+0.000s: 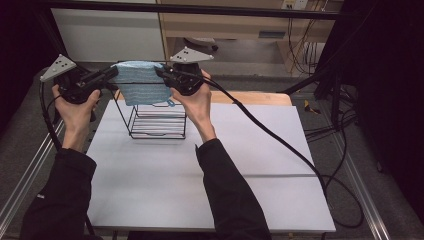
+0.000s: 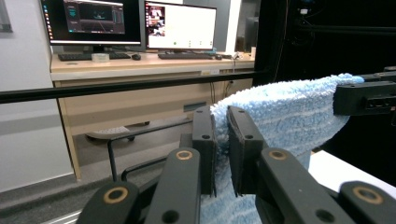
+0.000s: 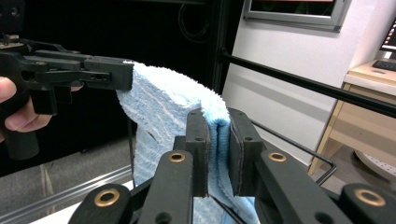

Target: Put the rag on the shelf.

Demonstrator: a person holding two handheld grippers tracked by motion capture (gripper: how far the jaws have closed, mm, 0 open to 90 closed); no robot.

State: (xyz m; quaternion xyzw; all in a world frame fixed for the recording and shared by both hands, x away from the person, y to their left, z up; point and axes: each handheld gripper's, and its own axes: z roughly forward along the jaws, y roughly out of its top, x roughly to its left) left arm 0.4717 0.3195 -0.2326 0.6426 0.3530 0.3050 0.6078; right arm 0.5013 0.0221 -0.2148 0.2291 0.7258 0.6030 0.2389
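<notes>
Towel: a soft, light blue, fluffy cloth towel [image 1: 141, 82] hangs in the air, stretched between the two claws, right over the rack. One end hangs down in front of the rack's top.
Left claw: the black two-jaw left gripper [image 1: 114, 73] is clamped on the towel's left edge. In the left gripper view its jaws squeeze a fold of the blue cloth [image 2: 280, 116].
Right claw: the black two-jaw right gripper [image 1: 161, 73] is clamped on the towel's right edge. In the right gripper view the cloth [image 3: 163, 112] is pinched tight between its jaws.
Rack: a black wire rack [image 1: 159, 122] with thin bars stands upright on the table, just under the towel.
Table: the flat white table [image 1: 210, 195] holds the rack at about 11 o'clock from the middle of the table.
Hands: the left hand [image 1: 75, 107] is at 9 o'clock from the towel, the right hand [image 1: 197, 102] at 3 o'clock.
</notes>
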